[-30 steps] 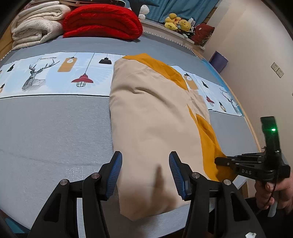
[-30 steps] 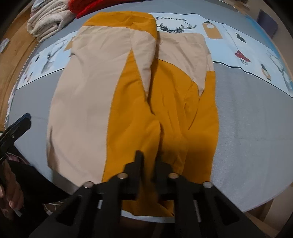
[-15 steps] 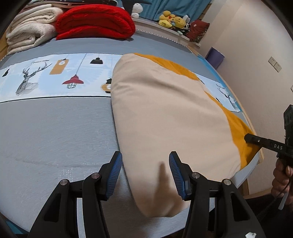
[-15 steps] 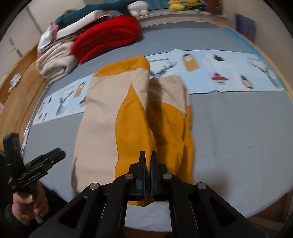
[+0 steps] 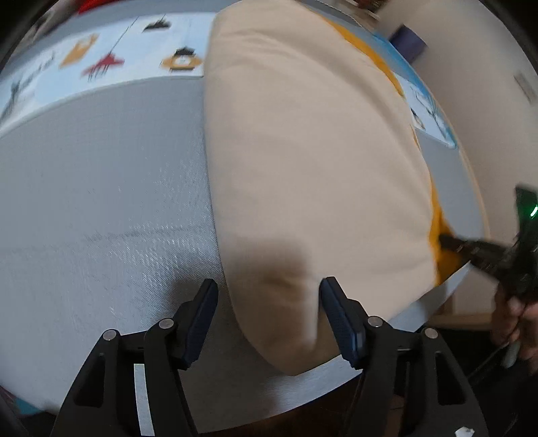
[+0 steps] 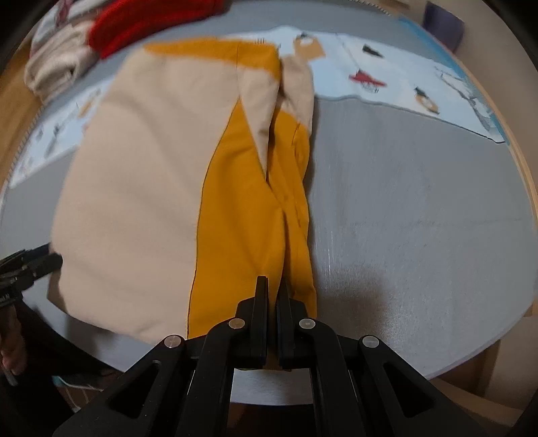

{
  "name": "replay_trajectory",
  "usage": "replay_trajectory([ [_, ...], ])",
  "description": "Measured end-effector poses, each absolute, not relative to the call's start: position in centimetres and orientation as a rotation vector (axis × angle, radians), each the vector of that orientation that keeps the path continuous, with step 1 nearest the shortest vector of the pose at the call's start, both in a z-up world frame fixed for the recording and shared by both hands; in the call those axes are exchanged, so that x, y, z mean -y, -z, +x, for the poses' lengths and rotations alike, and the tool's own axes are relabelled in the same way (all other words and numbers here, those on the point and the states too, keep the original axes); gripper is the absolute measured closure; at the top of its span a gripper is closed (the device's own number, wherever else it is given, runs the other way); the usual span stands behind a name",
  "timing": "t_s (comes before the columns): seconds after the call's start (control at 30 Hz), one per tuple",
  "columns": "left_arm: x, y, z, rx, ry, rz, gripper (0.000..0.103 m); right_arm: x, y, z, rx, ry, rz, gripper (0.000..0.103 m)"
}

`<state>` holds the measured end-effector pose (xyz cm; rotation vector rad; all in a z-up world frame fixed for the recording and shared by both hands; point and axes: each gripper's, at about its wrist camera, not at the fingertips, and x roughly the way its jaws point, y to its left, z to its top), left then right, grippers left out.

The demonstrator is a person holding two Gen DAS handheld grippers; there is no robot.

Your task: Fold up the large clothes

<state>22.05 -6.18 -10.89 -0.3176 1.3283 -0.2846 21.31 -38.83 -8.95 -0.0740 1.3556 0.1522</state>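
Left wrist view shows the left gripper spread wide and released, its blue pads on either side of the near beige corner of the garment without pinching it; a second ago those pads hung further back from the hem, so the gripper has closed in on that corner. The garment, beige with mustard panels, lies lengthwise on the grey bed cover, its near end at the near edge of the bed. In the right wrist view the right gripper is clenched on the mustard hem of the garment, and where a second ago the mustard side lay spread out flat to the right, it now sits gathered into a narrow ridge against the beige half. That suggests the lengthwise fold is being drawn over, and the left gripper looks ready to take its corner so both near corners can be carried toward the far end. Far off lie a red blanket and cream towels. Motion blur softens both views.
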Motion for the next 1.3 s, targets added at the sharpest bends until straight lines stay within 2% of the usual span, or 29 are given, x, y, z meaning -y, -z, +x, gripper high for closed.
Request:
replay_trajectory([
  [0.13, 6.4, 9.7, 21.6, -1.324, 0.327, -0.288, 0.044, 38.3, 10.1, 21.6, -1.374, -0.152, -0.132, 0.100],
  [0.3, 7.5, 12.0, 21.3, -1.412, 0.336, -0.204, 0.042, 38.3, 11.4, 21.5, -1.414, -0.169, -0.146, 0.100],
  [0.5, 9.3, 11.0, 21.2, -1.370, 0.321, -0.082, 0.041, 38.0, 12.1, 21.4, -1.439, -0.181, -0.168, 0.100],
  [0.87, 9.1, 11.2, 21.6, -1.385, 0.321, -0.089, 0.041, 37.5, 11.9, 21.4, -1.444, -0.188, -0.179, 0.099],
  [0.93, 9.1, 11.0, 21.8, -1.385, 0.321, -0.102, 0.041, 37.8, 11.1, 21.4, -1.427, -0.184, -0.141, 0.090],
  [1.03, 8.6, 10.4, 22.1, -1.385, 0.346, -0.140, 0.040, 38.7, 9.3, 21.7, -1.360, -0.160, -0.066, 0.086],
  [1.07, 8.3, 10.1, 22.3, -1.377, 0.347, -0.153, 0.040, 39.2, 8.4, 21.9, -1.319, -0.143, -0.025, 0.080],
  [1.1, 7.8, 9.7, 22.8, -1.363, 0.341, -0.176, 0.040, 39.6, 7.9, 22.1, -1.292, -0.128, 0.003, 0.070],
  [1.13, 7.1, 9.3, 23.2, -1.350, 0.332, -0.202, 0.040, 39.9, 7.5, 22.3, -1.272, -0.116, 0.030, 0.054],
  [1.2, 5.4, 8.8, 24.4, -1.319, 0.297, -0.280, 0.037, 40.4, 7.4, 22.9, -1.260, -0.117, 0.075, 0.039],
  [1.3, 2.7, 9.1, 26.7, -1.299, 0.254, -0.414, 0.035, 40.2, 8.6, 24.0, -1.308, -0.149, 0.118, 0.039],
])
